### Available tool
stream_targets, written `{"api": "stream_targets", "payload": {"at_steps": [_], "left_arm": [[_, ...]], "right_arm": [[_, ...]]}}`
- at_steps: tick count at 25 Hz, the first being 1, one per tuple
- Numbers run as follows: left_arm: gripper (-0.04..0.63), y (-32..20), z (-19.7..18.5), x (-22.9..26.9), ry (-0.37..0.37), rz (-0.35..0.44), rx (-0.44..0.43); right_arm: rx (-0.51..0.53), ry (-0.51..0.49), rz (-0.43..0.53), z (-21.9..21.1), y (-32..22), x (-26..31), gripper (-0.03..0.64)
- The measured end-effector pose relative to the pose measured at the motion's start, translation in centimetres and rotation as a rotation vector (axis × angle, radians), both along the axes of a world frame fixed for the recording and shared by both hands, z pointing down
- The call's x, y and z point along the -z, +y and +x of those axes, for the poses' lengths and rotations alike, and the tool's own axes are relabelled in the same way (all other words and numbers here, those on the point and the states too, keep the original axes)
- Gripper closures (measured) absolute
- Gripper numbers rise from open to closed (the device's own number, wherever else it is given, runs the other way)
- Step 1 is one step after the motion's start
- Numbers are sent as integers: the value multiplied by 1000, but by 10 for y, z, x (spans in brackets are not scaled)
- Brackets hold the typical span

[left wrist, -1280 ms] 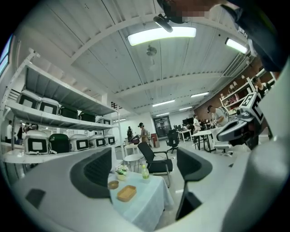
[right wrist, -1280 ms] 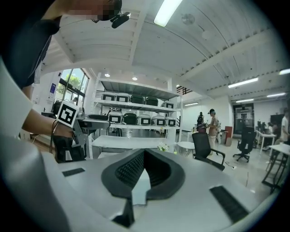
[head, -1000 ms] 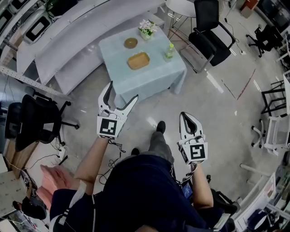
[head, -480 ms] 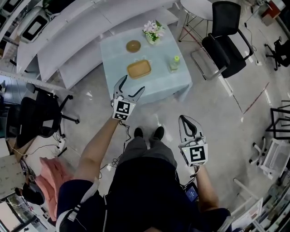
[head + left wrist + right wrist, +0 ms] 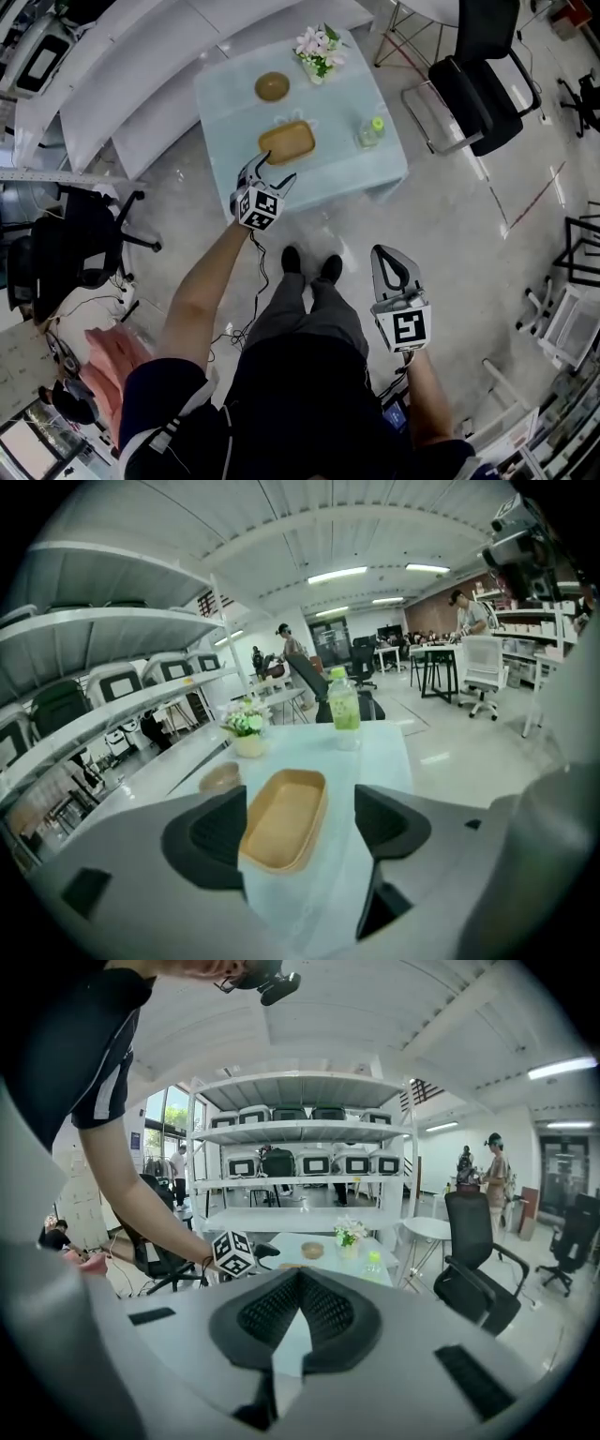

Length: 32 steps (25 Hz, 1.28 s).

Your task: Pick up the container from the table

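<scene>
Left hand-held gripper (image 5: 271,170) — has reached counter (image 5: 339,120) edge, jaws closing, container (image 5: 287,142) seemingly just beyond them; right hand-held gripper (image 5: 387,250) — closed, empty.

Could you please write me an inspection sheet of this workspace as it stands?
Surface: table under a pale blue cloth.
Job's things: tan oblong container, empty, untouched.
Clutter: round brown dish, flower pot, green bottle, all apart from the container.
Grippers: left gripper open, jaws closing, container ahead between them, not touched; right gripper shut, empty, held back.
Cables: dark cable hangs below the left gripper.
Surroundings: black office chairs, white shelving.
</scene>
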<state>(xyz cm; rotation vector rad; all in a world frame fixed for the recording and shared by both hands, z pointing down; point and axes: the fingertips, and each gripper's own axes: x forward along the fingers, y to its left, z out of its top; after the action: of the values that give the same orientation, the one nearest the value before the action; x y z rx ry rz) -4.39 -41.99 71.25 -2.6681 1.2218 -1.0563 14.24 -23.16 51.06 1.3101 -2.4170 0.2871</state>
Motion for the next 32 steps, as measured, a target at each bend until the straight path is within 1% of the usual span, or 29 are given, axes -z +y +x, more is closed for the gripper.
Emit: {"api": "stream_targets", "payload": {"at_steps": [3, 7, 9, 13, 16, 19, 21, 23, 27, 32], "left_arm": [[234, -8, -17, -24, -10, -37, 44], [247, -12, -22, -49, -55, -60, 16], [247, -19, -27, -55, -36, -74, 37], [264, -36, -50, -59, 64, -112, 162], [273, -49, -62, -64, 100, -144, 224], [279, -57, -65, -77, 125, -206, 266], [293, -62, -64, -83, 133, -237, 284], [308, -65, -66, -88, 124, -252, 302], [340, -65, -76, -99, 107, -292, 369], [387, -64, -76, -106, 113, -335, 404]], "right_arm": [[5, 8, -20, -5, -6, -9, 614], [-9, 5, -55, -2, -12, -22, 614], [-12, 10, -72, -2, -14, -29, 614], [-4, 15, -88, -4, -17, -36, 614], [-7, 15, -112, -6, -18, -42, 614], [0, 7, -113, -11, -22, -45, 614], [6, 8, -116, -14, -25, -46, 614], [6, 13, -128, -15, -25, -47, 614], [2, 16, -142, -15, -26, -50, 614], [2, 21, -163, -15, -26, -56, 614]]}}
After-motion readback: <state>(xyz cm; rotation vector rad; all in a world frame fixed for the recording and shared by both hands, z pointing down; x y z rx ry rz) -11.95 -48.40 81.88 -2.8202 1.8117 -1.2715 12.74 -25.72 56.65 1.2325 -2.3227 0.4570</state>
